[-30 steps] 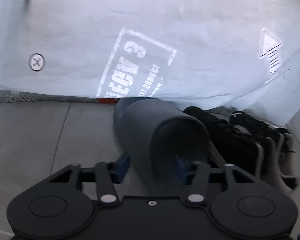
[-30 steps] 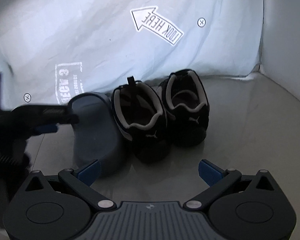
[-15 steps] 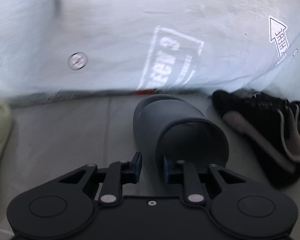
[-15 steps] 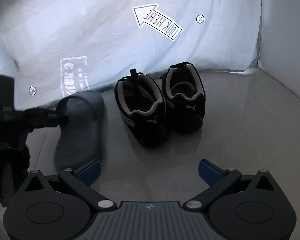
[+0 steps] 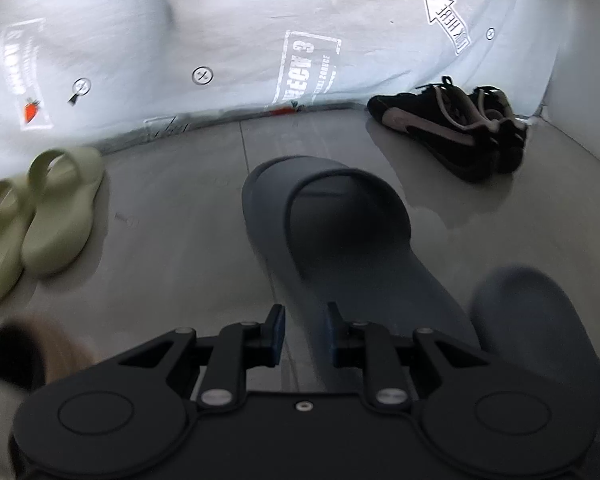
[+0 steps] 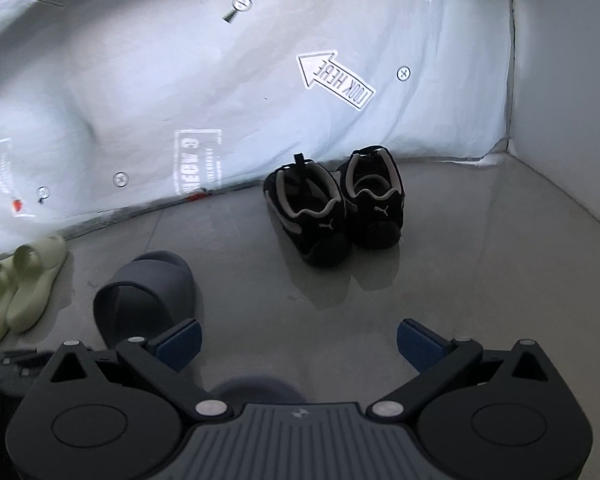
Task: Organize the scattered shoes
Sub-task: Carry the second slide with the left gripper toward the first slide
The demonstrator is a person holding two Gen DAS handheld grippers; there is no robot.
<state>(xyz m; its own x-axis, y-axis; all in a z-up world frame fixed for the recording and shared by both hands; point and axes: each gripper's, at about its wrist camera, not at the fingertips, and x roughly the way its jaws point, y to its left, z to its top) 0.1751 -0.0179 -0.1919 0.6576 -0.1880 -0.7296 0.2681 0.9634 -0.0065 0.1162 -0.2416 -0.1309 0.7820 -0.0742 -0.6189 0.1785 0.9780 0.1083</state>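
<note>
Grey slide (image 5: 340,232) pinched at heel by left gripper (image 5: 303,332), angled down | right gripper (image 6: 298,344) spread, empty

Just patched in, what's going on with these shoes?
The left gripper has its jaws shut on the heel edge of a dark blue slide. A second blue slide sits at its right. The right gripper is open and empty. The black sneakers stand paired by the white sheet; the green sandals are paired too.
</note>
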